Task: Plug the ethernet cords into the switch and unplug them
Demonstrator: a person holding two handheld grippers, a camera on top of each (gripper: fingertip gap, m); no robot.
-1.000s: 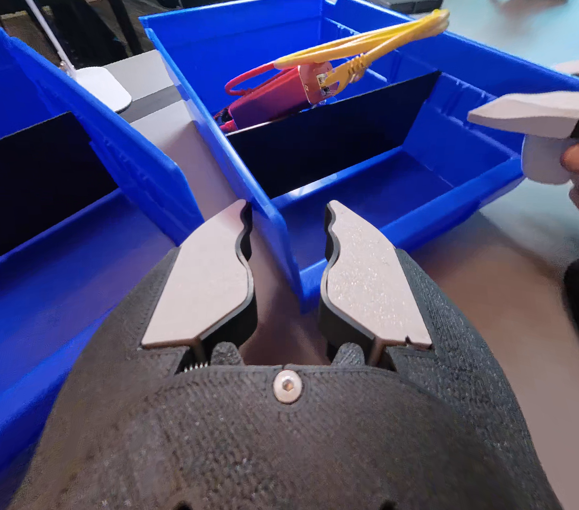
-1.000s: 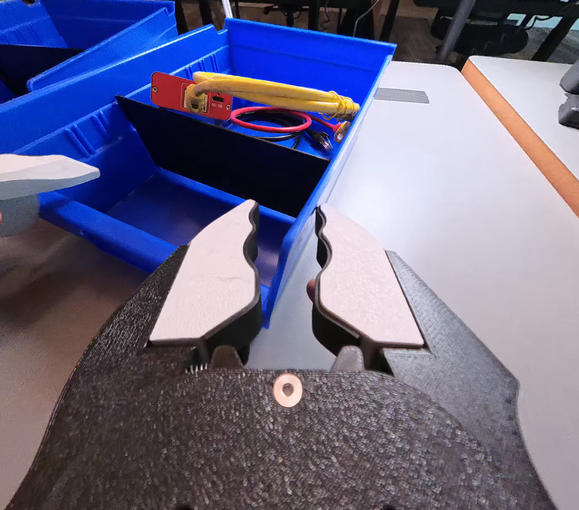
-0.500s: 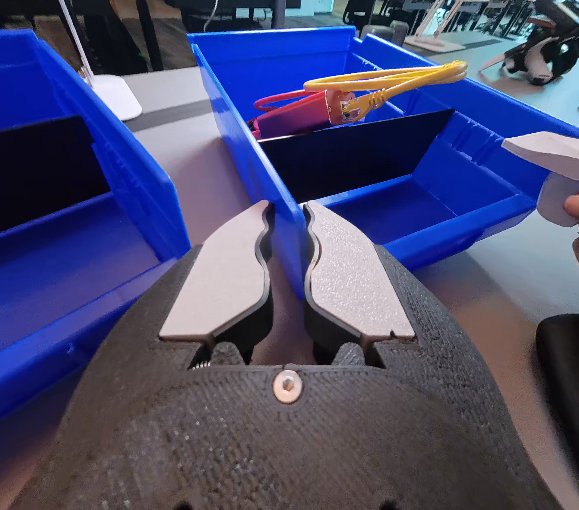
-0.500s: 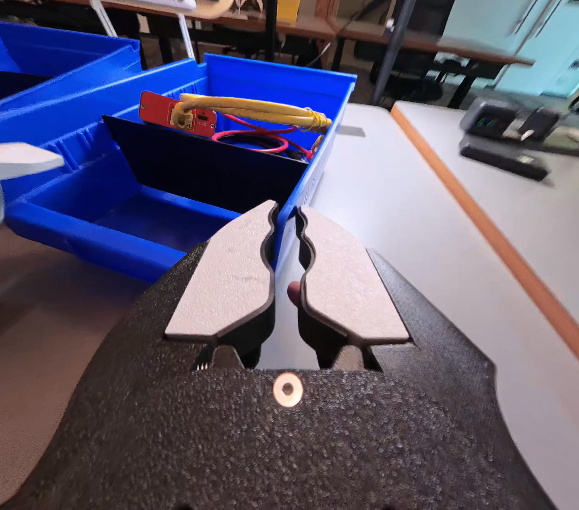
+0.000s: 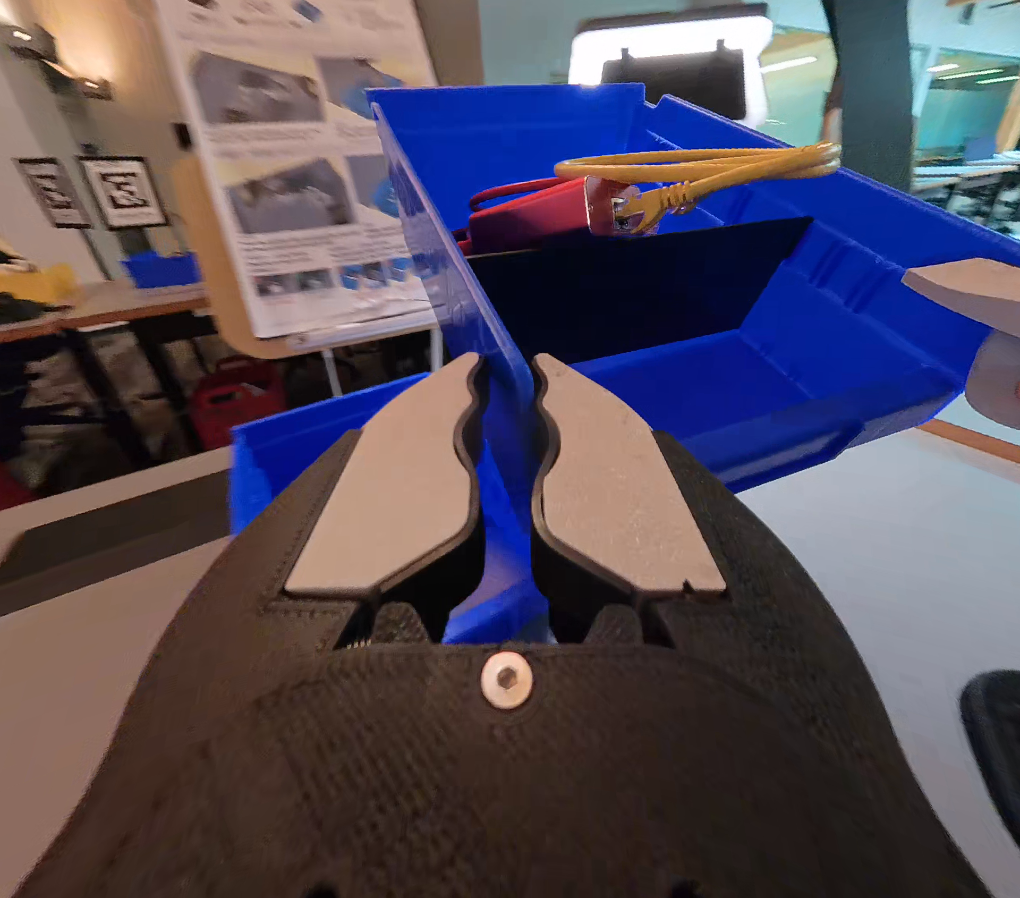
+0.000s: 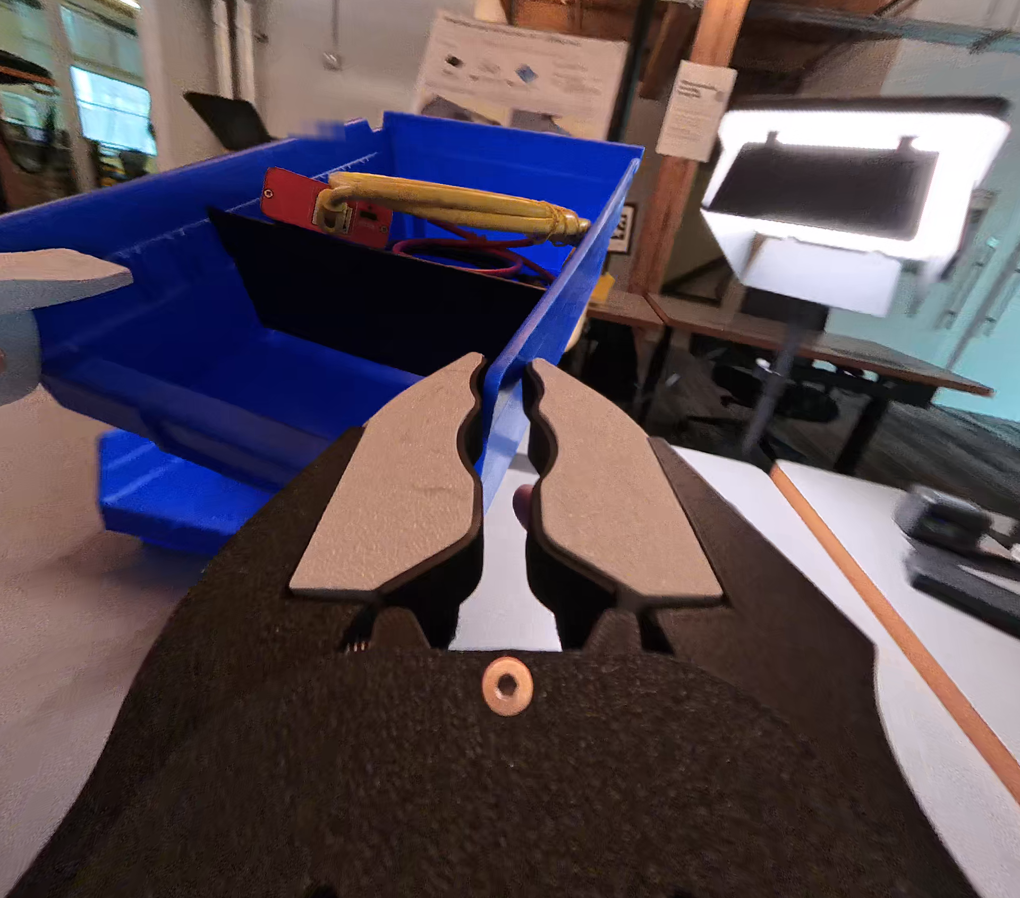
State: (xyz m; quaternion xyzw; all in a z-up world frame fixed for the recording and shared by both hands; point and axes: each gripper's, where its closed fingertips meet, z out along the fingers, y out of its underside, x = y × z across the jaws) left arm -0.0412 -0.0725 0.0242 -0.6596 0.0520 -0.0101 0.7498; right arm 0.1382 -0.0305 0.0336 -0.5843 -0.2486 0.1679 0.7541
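While claws (image 5: 505, 369) (image 6: 505, 369) pinch bin (image 5: 828, 374), switch (image 5: 530, 220) lies beyond.

Blue bin (image 5: 773, 374) in front of you, tilted, its near end off the white table (image 5: 855, 568); black divider (image 5: 635, 286) splits it front/back. Front compartment shows bare blue floor. Red wire loop (image 6: 469, 253) lies in back compartment, behind divider. 2nd blue bin (image 5: 309, 435) low on your left, partly hidden. Poster board w/ photo panels (image 5: 298, 143) stands behind on left; two framed black-and-white marker prints (image 5: 91, 195) on wall beside it. Red container (image 5: 237, 399) on floor under it. Lit panel lamp on stand (image 6: 828, 203) to your right. Orange-edged 2nd table (image 6: 938, 568) w/ dark blurred device (image 6: 960, 546) far right
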